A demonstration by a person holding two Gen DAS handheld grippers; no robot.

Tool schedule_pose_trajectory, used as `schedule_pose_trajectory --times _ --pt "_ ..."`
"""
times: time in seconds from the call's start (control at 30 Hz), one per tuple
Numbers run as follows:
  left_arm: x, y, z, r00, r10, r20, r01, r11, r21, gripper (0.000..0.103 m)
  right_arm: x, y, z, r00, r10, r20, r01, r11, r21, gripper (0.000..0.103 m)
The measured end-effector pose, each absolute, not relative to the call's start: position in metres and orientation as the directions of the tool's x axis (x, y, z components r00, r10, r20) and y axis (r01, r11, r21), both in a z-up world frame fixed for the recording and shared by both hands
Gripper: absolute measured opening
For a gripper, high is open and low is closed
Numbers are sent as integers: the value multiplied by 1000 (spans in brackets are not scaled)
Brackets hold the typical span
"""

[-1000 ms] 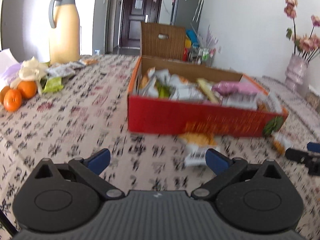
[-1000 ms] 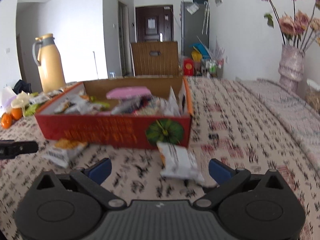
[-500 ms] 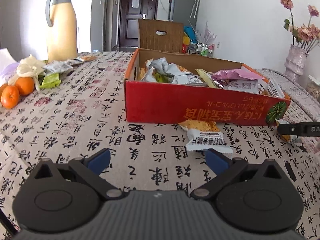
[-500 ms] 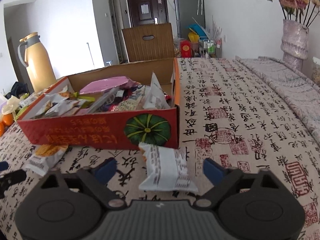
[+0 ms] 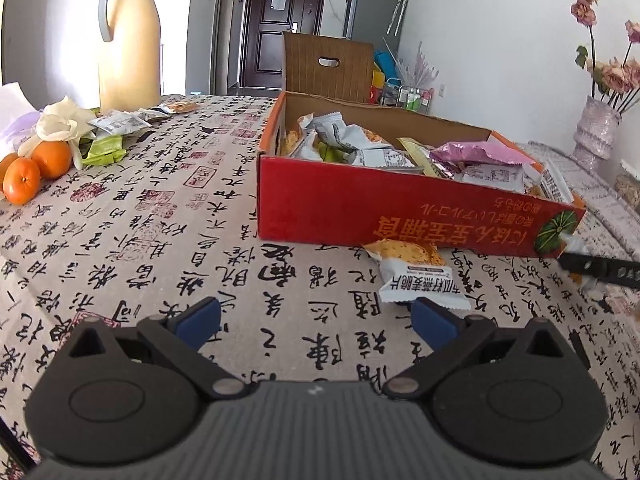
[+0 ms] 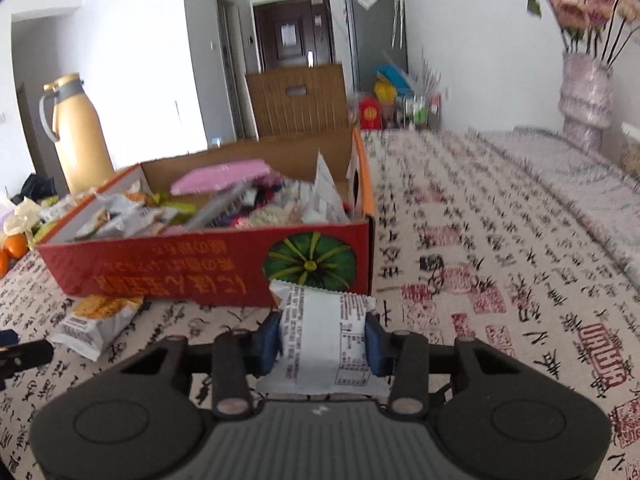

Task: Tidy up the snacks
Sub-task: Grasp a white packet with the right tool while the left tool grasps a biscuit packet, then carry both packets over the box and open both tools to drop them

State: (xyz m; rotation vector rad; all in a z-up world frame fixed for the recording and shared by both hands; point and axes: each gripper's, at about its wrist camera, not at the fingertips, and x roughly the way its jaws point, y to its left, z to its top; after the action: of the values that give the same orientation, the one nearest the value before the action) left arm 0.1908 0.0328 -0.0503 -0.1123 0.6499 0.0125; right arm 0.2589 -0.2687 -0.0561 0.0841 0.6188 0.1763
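Note:
A red cardboard box (image 5: 360,216) full of snack packets stands on the table; it also shows in the right wrist view (image 6: 180,276). My right gripper (image 6: 322,338) is shut on a white snack packet (image 6: 324,344) just in front of the box's pumpkin corner. My left gripper (image 5: 316,320) is open and empty above the tablecloth. A white and orange snack packet (image 5: 416,276) lies by the box's front wall, just beyond my left gripper's right finger; it also shows in the right wrist view (image 6: 98,320).
Oranges (image 5: 36,168), several loose packets (image 5: 116,124) and a yellow thermos jug (image 5: 128,40) stand at the far left. A vase of flowers (image 6: 586,104) stands at the far right. A wooden chair back (image 5: 326,66) rises behind the box.
My right gripper has moved forward and closed on the white packet that lay in front of the box. My left gripper stays open and has edged closer to the table.

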Motion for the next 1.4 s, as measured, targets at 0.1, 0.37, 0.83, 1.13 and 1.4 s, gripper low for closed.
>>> schedule_pose_trajectory --times 0.1,0.37,0.83,1.13,1.4 --pt "192 28 -46 795 -16 -607 -37 996 -75 103 248 -268 -50 838 190 -511 -142 981 132 41" --pt "208 3 -26 783 -20 -621 -19 998 -55 103 241 -267 -53 861 201 -467 -153 979 138 41" --pt "252 -41 -40 717 46 -696 -61 998 3 84 239 -267 -61 861 223 -457 -164 972 167 41" --pt "257 -41 -46 701 4 -713 -46 998 -39 44 238 -268 -61 861 225 -455 -166 972 167 42" --pt "237 -41 -39 719 -50 -693 3 998 -70 42 235 -263 -59 863 227 -452 -181 973 144 42"
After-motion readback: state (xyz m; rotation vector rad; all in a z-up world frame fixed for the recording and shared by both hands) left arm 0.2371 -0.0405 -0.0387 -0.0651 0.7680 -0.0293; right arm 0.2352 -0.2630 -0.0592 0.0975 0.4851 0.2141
